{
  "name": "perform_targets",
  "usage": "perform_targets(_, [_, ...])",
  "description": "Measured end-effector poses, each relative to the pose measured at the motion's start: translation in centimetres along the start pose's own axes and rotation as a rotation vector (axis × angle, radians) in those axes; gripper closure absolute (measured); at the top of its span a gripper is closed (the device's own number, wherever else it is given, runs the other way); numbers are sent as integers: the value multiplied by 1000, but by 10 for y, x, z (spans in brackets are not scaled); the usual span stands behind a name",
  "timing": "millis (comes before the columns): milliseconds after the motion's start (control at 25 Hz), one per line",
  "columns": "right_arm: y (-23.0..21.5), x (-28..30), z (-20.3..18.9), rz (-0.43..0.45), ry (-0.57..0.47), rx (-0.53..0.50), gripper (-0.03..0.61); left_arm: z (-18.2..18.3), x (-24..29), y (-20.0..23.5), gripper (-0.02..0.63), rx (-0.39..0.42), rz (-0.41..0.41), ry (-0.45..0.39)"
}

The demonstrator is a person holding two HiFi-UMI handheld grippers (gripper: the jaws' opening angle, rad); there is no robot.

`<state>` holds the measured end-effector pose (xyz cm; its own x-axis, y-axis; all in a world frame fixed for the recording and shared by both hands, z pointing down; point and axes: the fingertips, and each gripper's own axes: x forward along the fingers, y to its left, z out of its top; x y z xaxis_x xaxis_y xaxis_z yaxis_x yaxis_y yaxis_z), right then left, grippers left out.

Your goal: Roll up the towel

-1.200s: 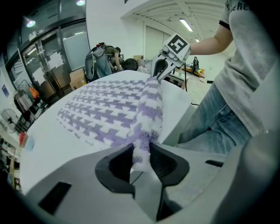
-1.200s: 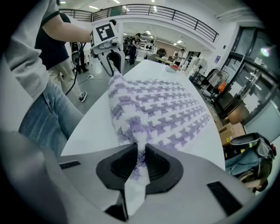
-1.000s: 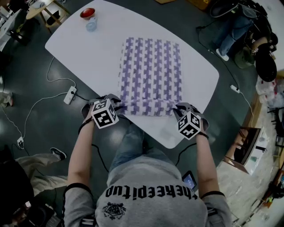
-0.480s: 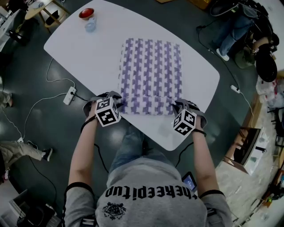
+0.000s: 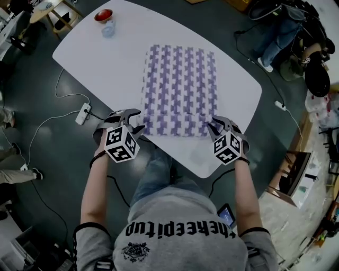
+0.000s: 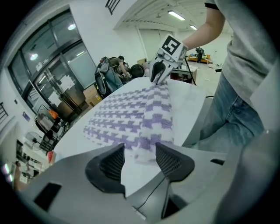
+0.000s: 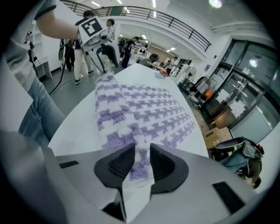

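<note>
A purple-and-white houndstooth towel (image 5: 180, 79) lies flat on the white table (image 5: 106, 63), its near edge turned over into a short roll (image 5: 175, 126). My left gripper (image 5: 132, 119) is at the roll's left end. In the left gripper view its jaws (image 6: 140, 155) have just been opening and stand wide, with the roll's end (image 6: 151, 131) just beyond the pads, untouched. My right gripper (image 5: 217, 126) is at the roll's right end. Its jaws (image 7: 142, 159) have just been opening too, and a towel corner (image 7: 141, 168) still lies loose between them.
A red bowl (image 5: 104, 15) and a small pale blue cup (image 5: 108, 30) stand at the table's far left corner. A power strip (image 5: 83, 113) and cables lie on the floor at left. The table's near edge runs right below both grippers.
Both jaws have spread apart. The left gripper has drawn back from the roll's end toward the person and lifted a little. The right gripper shifted slightly right. The towel lies still.
</note>
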<state>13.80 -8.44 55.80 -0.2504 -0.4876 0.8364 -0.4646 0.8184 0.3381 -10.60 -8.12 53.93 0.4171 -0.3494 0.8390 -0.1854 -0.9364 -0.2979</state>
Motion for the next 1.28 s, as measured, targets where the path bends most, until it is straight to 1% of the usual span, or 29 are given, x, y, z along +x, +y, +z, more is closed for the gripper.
perform_targets(80, [-1, -18, 5, -21, -34, 11, 492, 5, -10, -13, 411, 32, 2, 1])
perform_targets(160, [2, -27, 8, -30, -59, 2, 488, 5, -9, -28, 411, 66, -7, 14])
perform_targets(280, [20, -27, 8, 3, -70, -50, 457, -2, 8, -45, 399, 83, -25, 31])
perform_targets(440, [55, -17, -6, 77, -23, -128, 423, -10, 24, -62, 388, 98, -53, 69])
perform_targets(560, [65, 1, -18, 90, 33, -171, 416, -18, 36, -65, 385, 104, -64, 101])
perform_targets(720, [59, 32, -34, 64, 80, -192, 410, -28, 64, -59, 385, 97, -70, 127])
perform_targets(920, [48, 30, -35, 12, 92, -209, 410, -23, 60, -54, 387, 115, -68, 147])
perform_targets(960, [44, 36, -35, 4, 95, -211, 411, -25, 64, -49, 391, 115, -64, 147])
perform_targets(1000, [40, 41, -35, 1, 97, -212, 416, -26, 68, -44, 410, 112, -61, 145])
perform_targets(1080, [32, 47, -40, 1, 99, -209, 478, -22, 75, -36, 462, 97, -57, 141])
perform_targets(1160, [26, 45, -46, 6, 98, -207, 521, -13, 79, -33, 497, 80, -51, 136])
perform_targets(1200, [26, 44, -47, 9, 97, -205, 531, -11, 79, -34, 516, 75, -51, 135])
perform_targets(1280, [33, 42, -43, 12, 92, -199, 534, -17, 75, -39, 529, 75, -54, 133])
